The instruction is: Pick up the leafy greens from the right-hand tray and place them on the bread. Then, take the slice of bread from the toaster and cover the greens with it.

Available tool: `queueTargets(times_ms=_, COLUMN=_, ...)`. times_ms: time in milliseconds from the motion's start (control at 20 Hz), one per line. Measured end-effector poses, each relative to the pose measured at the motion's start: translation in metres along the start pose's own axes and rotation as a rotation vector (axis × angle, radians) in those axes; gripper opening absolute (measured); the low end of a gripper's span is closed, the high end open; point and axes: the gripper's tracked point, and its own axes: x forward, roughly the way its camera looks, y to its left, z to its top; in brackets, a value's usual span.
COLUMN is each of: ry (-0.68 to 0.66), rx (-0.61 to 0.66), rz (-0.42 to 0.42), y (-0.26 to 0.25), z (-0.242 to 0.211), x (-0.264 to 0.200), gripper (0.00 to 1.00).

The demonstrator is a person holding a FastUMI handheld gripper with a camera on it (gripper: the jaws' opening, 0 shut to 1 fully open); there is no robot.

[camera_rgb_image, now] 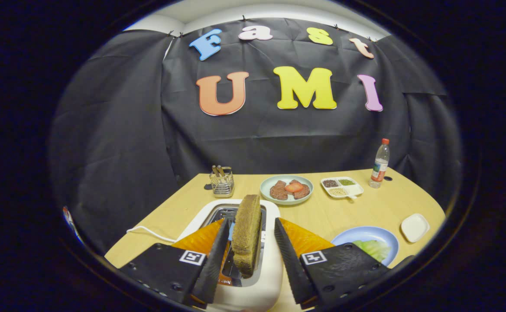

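Fingers spread wide, flanking the brown bread slice without clearly pressing it; it stands upright in the white toaster at the table's near edge. Leafy greens sit on the blue plate, right.

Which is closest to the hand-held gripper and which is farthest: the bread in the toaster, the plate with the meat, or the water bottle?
1. Bread slice, between the open hand-held gripper fingers, standing in the toaster.
2. Plate with the meat, beyond the toaster.
3. Water bottle, far right corner of the table.
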Motion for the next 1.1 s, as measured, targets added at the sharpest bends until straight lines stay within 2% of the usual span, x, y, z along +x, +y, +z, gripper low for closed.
queueTargets(times_ms=150, ry=-0.007, rx=0.007, rz=0.017, y=0.001, z=0.001, x=-0.002, gripper=0.27)
queueTargets(times_ms=250, ry=-0.011, rx=0.028, rz=0.046, y=0.005, z=0.003, x=-0.007, gripper=0.17)
queueTargets(times_ms=300, ry=-0.024, rx=0.034, rz=0.057, y=0.007, z=0.007, x=-0.008, gripper=0.09)
queueTargets(times_ms=750, ry=-0.157, rx=0.074, rz=0.130, y=0.002, z=0.070, x=-0.051, gripper=0.09)
queueTargets(times_ms=1000, ry=-0.208, rx=0.134, rz=0.133, y=-0.048, z=0.082, x=-0.075, gripper=0.08)
queueTargets(times_ms=1100, ry=-0.209, rx=0.128, rz=0.099, y=-0.081, z=0.075, x=-0.076, gripper=0.09)
